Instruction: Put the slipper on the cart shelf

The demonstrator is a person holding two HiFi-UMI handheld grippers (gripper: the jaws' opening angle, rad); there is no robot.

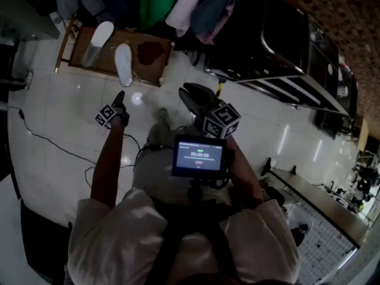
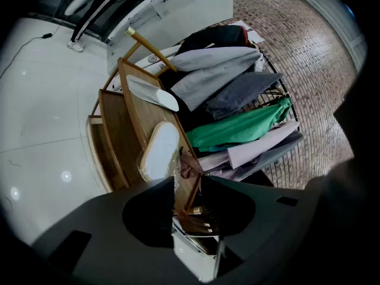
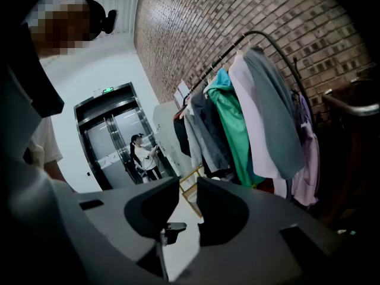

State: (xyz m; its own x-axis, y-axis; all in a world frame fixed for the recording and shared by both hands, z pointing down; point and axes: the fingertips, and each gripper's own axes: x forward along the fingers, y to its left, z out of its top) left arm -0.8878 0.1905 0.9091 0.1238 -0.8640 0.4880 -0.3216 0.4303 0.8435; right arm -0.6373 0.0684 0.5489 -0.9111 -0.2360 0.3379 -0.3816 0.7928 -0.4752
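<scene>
A low wooden cart (image 1: 155, 69) (image 2: 132, 119) stands on the white floor under a clothes rack. Two pale slippers lie on it: one (image 1: 98, 43) (image 2: 152, 92) toward its far end, the other (image 1: 123, 64) (image 2: 161, 149) nearer me, wrapped in clear plastic. My left gripper (image 1: 120, 97) (image 2: 187, 186) hovers just short of the cart's near edge and points at the wrapped slipper; its jaws stand a little apart with nothing between them. My right gripper (image 1: 191, 95) (image 3: 187, 189) is held higher to the right, open and empty, aimed at the hanging clothes.
Hanging clothes (image 1: 159, 2) (image 2: 237, 129) (image 3: 249, 117) crowd the cart's far side. A dark counter (image 1: 267, 40) stands to the right. A black cable (image 1: 53, 144) runs over the floor on the left. A person (image 3: 144, 157) stands by a lift door far off.
</scene>
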